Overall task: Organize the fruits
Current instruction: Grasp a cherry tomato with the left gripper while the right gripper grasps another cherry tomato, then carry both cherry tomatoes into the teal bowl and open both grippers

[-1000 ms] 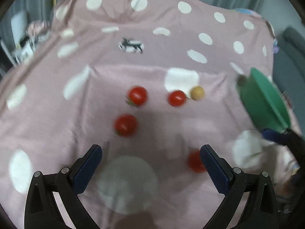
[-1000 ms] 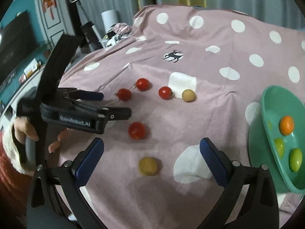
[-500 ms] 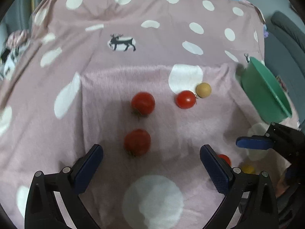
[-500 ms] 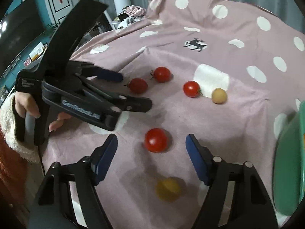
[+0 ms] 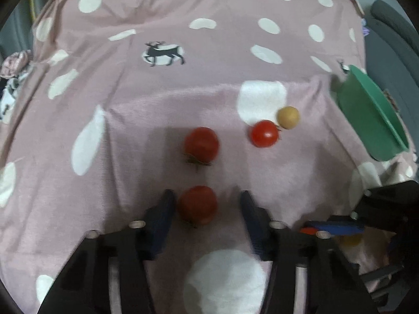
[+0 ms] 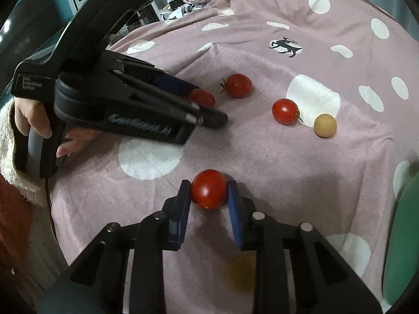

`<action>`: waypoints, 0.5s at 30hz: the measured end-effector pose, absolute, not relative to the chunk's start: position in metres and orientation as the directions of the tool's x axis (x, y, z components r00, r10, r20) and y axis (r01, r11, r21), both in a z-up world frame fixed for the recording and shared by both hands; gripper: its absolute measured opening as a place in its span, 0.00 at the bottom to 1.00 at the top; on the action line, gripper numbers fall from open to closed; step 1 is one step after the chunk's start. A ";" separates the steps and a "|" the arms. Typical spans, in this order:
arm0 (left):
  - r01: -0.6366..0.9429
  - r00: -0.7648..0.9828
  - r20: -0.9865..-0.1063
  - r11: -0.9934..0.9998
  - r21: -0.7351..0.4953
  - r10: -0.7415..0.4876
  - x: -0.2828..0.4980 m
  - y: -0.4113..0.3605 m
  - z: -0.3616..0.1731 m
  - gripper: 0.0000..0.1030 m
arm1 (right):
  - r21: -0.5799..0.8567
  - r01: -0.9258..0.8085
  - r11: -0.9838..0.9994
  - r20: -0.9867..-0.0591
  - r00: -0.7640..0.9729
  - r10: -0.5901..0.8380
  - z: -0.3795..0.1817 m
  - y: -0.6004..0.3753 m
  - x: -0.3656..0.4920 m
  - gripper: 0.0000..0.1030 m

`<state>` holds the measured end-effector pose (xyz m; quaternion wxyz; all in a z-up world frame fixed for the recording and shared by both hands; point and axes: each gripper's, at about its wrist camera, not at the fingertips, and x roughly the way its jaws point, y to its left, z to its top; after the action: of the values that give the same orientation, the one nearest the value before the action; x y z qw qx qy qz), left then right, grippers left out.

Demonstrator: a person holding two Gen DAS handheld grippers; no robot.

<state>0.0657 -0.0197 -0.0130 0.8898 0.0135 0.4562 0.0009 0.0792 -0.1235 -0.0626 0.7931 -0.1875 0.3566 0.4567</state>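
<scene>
Several red tomatoes, a tan round fruit and a yellow fruit lie on a pink dotted cloth. My left gripper is closing around the nearest tomato; the left pad is at its side and a gap shows at the right pad. The right wrist view shows my right gripper shut on another tomato, both blue pads pressing its sides. The yellow fruit lies blurred under that gripper's frame. Two more tomatoes lie further out.
A green bowl stands at the cloth's right edge, its rim also in the right wrist view. A hand in a fluffy white sleeve holds the left gripper. Clutter lies beyond the cloth's far left corner.
Both grippers moved forward and down onto the cloth. The right jaws went from wide open to shut on a tomato. The left jaws narrowed around another tomato.
</scene>
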 end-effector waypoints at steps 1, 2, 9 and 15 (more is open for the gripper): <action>0.005 0.585 -0.810 0.999 0.034 0.024 0.066 -0.019 -0.013 0.37 | 0.028 -0.858 0.513 -0.737 0.329 0.591 -0.062 -0.123 0.079 0.27; 0.005 0.586 -0.810 0.999 0.035 0.025 0.066 -0.019 -0.013 0.37 | 0.030 -0.858 0.513 -0.737 0.328 0.591 -0.062 -0.123 0.079 0.27; 0.047 0.587 -0.806 0.991 0.124 0.073 0.070 -0.033 -0.016 0.29 | 0.007 -0.858 0.514 -0.729 0.348 0.590 -0.060 -0.125 0.078 0.27; 0.028 0.581 -0.809 0.991 0.130 0.089 0.066 -0.030 -0.016 0.28 | 0.003 -0.843 0.538 -0.713 0.376 0.592 -0.055 -0.141 0.081 0.27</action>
<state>0.0662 -0.0299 -0.0158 0.8867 0.0644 0.4574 0.0172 0.0807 -0.1410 -0.0546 0.8086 -0.1846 0.3395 0.4436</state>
